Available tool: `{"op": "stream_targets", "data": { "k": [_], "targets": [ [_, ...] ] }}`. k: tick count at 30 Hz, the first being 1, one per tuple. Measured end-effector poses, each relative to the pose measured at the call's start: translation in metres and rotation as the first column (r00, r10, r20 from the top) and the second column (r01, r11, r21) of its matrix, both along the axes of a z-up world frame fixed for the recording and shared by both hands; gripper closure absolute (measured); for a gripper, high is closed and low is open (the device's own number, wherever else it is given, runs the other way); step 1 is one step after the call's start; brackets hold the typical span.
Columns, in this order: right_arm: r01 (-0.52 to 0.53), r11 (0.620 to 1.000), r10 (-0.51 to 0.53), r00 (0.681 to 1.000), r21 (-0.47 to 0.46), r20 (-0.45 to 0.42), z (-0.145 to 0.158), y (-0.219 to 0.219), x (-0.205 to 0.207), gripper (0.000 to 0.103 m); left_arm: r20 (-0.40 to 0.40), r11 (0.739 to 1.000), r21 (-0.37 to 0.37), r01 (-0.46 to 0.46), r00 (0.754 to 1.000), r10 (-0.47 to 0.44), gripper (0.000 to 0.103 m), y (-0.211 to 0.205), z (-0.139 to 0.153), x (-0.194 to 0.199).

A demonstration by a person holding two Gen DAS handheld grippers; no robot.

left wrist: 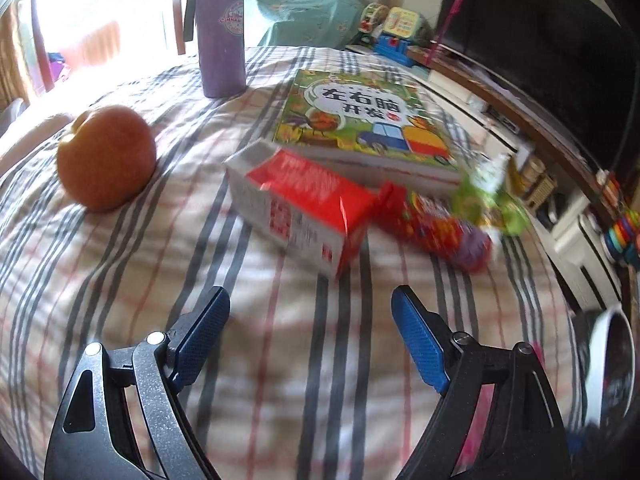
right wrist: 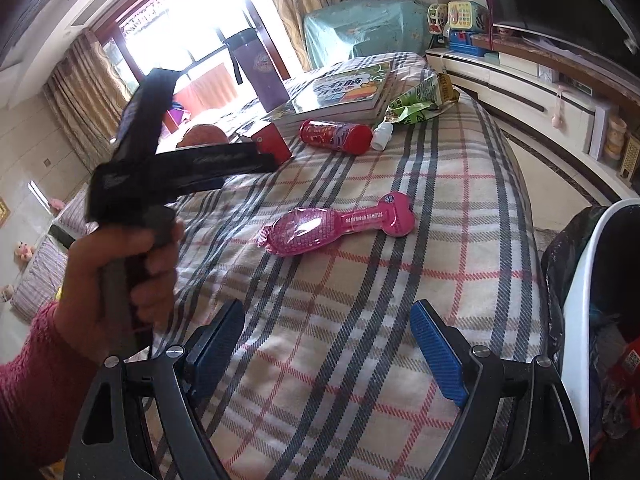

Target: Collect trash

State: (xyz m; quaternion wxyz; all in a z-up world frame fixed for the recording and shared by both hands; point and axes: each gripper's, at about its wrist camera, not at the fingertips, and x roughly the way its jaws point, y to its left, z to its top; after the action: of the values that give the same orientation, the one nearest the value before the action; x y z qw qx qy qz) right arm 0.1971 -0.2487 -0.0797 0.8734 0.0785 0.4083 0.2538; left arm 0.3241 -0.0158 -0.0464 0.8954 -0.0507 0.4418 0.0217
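My left gripper point(left wrist: 310, 300) is open and empty, just short of a red and white carton point(left wrist: 298, 206) lying on the plaid cloth. A red snack tube point(left wrist: 436, 228) and a green wrapper point(left wrist: 490, 196) lie to its right. My right gripper point(right wrist: 328, 314) is open and empty above the cloth, some way short of a pink plastic wrapper point(right wrist: 336, 224). The right wrist view also shows the carton point(right wrist: 272, 142), the tube point(right wrist: 336, 136), a small white bottle point(right wrist: 382, 136), the green wrapper point(right wrist: 420, 100) and the hand-held left gripper point(right wrist: 168, 168).
An apple point(left wrist: 106, 156), a purple flask point(left wrist: 222, 36) and a stack of children's books point(left wrist: 360, 120) stand on the table. A white bin with a black liner point(right wrist: 592, 304) stands at the table's right edge; it also shows in the left wrist view point(left wrist: 610, 364).
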Motion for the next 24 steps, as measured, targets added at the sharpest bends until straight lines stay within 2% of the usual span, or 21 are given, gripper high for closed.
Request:
{"op": "stream_targets", "data": {
  "k": [5, 8, 9, 10, 12, 14, 15, 24],
  "targets": [
    [-0.014, 1.000, 0.014, 1.000, 0.009, -0.014, -0.003, 0.004, 0.011, 0.016, -0.050, 0.997, 0.047, -0.063, 0.997, 0.065, 0.018, -0.005, -0.010, 0.028],
    [-0.023, 1.000, 0.023, 1.000, 0.005, -0.016, -0.003, 0.008, 0.015, 0.016, -0.031, 0.997, 0.062, -0.054, 0.998, 0.056, 0.019, -0.004, -0.011, 0.030],
    [-0.024, 1.000, 0.024, 1.000, 0.006, -0.016, -0.003, 0.009, 0.016, 0.015, -0.009, 0.997, 0.065, -0.042, 0.999, 0.043, 0.032, -0.002, -0.010, 0.027],
    [-0.023, 1.000, 0.024, 1.000, 0.008, -0.018, -0.003, 0.009, 0.017, 0.015, -0.001, 0.998, 0.062, -0.027, 1.000, 0.027, 0.055, 0.000, -0.011, 0.025],
    [-0.013, 1.000, 0.014, 1.000, 0.017, -0.023, -0.003, 0.009, 0.020, 0.016, 0.000, 0.998, 0.060, 0.005, 1.000, -0.005, 0.065, 0.006, -0.012, 0.020],
    [-0.002, 1.000, 0.003, 1.000, 0.029, -0.031, -0.004, 0.009, 0.025, 0.016, 0.014, 0.998, 0.059, 0.023, 1.000, -0.023, 0.069, 0.013, -0.010, 0.010],
    [0.009, 0.999, -0.007, 0.999, 0.035, -0.036, -0.004, 0.009, 0.028, 0.017, 0.022, 0.999, 0.039, 0.035, 0.999, -0.036, 0.079, 0.019, -0.008, 0.002],
    [0.082, 0.995, -0.079, 0.996, 0.057, -0.048, -0.003, 0.019, 0.056, 0.017, 0.035, 0.986, -0.084, 0.146, 0.989, -0.143, 0.081, 0.042, -0.003, -0.088]
  ]
}}
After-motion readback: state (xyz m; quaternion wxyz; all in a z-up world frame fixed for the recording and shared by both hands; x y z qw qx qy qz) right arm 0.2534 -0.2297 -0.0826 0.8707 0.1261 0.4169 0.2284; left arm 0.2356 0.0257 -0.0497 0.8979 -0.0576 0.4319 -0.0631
